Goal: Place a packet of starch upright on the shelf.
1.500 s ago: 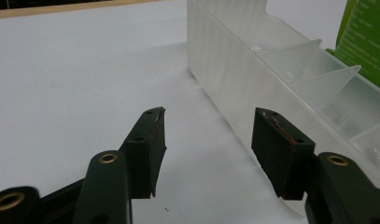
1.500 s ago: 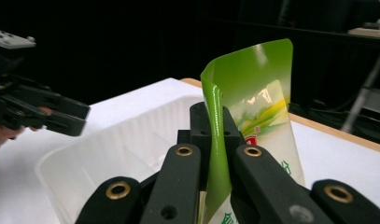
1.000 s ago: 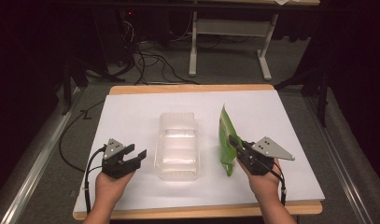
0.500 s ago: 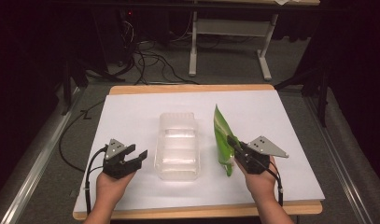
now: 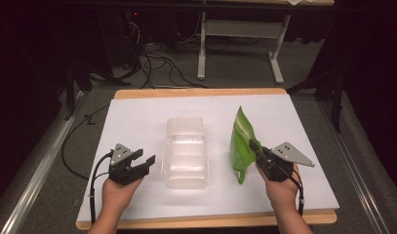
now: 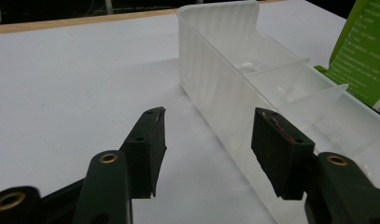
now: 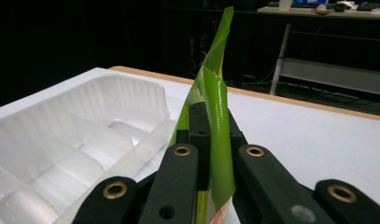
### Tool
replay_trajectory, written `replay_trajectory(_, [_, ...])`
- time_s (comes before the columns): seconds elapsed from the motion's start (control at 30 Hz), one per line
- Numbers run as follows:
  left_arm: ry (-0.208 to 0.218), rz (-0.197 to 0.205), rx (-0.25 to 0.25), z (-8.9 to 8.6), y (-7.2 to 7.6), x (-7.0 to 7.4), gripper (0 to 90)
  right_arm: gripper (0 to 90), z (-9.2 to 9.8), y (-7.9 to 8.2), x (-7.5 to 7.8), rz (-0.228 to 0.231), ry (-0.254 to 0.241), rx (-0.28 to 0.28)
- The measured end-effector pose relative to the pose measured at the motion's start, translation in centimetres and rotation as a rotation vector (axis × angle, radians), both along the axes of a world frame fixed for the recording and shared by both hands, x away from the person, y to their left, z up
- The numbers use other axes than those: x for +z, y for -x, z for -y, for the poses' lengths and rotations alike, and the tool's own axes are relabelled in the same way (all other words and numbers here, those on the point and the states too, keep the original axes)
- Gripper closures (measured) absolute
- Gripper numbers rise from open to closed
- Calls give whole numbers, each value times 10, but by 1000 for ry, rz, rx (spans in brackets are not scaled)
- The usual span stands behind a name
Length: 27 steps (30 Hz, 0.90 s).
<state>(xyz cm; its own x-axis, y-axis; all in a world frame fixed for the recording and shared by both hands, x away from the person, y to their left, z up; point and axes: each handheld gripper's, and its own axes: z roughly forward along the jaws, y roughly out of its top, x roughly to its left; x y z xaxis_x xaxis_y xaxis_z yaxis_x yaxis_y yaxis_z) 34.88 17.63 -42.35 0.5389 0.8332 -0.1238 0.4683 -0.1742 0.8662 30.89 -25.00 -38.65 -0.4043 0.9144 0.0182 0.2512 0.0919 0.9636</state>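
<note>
1. The right gripper [image 5: 255, 146] pinches a thin green bag [image 5: 241, 144], held upright just beside the clear tray [image 5: 185, 152]; the slick film could slide out of so narrow a bite.
2. Swinging the bag toward the tray may snag its lower corner on the near wall.
3. The left gripper [image 5: 143, 162], spread and empty, sits just left of the tray; a nudge would shove it.
4. Bare table [image 5: 137, 117] lies ahead of both grippers; its front edge is close behind the hands.

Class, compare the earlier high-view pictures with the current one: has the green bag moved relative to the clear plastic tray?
Yes. The green bag, clamped in the right claw, has shifted slightly left, closer to the clear plastic tray, which has stayed put.
</note>
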Motion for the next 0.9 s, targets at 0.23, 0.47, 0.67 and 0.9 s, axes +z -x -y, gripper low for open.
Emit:
replay_trajectory(0.23, [4, 3, -7, 7, -7, 2, 452, 886, 13, 8, 0, 1, -12, -42])
replay_trajectory(0.47, [11, 5, -9, 8, -10, 2, 452, 883, 18, 12, 0, 2, -21, -65])
replay_trajectory(0.67, [18, 5, -3, 6, -12, 3, 452, 896, 21, 14, 1, 9, -18, -86])
replay_trajectory(0.9, [16, 0, -9, 7, -13, 1, 451, 888, 23, 14, 2, 4, -40, -74])
